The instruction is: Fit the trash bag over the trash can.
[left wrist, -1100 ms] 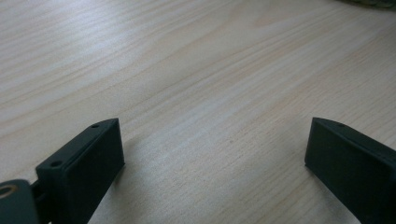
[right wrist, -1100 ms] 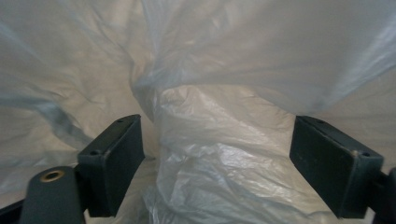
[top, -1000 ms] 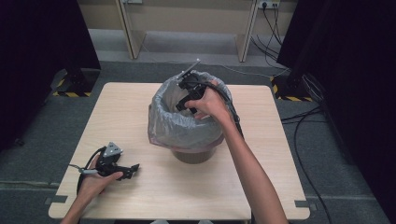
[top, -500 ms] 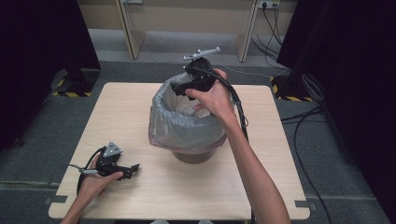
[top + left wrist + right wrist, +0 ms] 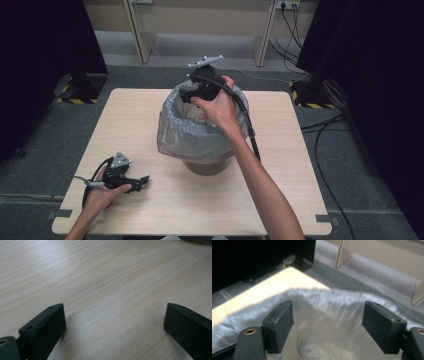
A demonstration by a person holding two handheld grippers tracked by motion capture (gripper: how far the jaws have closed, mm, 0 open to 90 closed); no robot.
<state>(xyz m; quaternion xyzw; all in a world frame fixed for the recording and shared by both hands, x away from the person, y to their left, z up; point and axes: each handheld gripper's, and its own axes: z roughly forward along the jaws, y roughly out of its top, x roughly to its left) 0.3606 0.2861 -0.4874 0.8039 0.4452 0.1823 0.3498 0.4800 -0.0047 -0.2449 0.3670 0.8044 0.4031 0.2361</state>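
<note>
Midway across a pale wooden table [image 5: 150, 125], a person's right hand [image 5: 218, 106] holds the right gripper [image 5: 192, 95] above the far rim of a waste bin [image 5: 207, 165] lined with a translucent plastic bag [image 5: 177, 130]. Seen from the high view, the bin stands near the table's middle, its liner folded out over the rim and draped down the sides, with only a dark band of the bin showing at the bottom. The grey three-cornered plate sits on top of the gripper, and its black cable trails down past the bin's right side toward the table's near edge.

From the right gripper view, the gripper's [image 5: 327, 315] two black jaws stand well apart, having just been closing a little, with nothing between them; the crinkled bag [image 5: 324, 315] lies beyond and beneath them, its mouth open below, and the table's [image 5: 262, 290] far corner shows to the left, with grey floor [image 5: 362, 272] beyond.

At the near left corner of the table, the person's left hand [image 5: 102, 192] rests with the left gripper [image 5: 142, 180] lying low on the wood, well apart from the bin. In the left gripper view its [image 5: 115, 317] jaws are spread wide, with only bare tabletop [image 5: 105, 277] between them.
</note>
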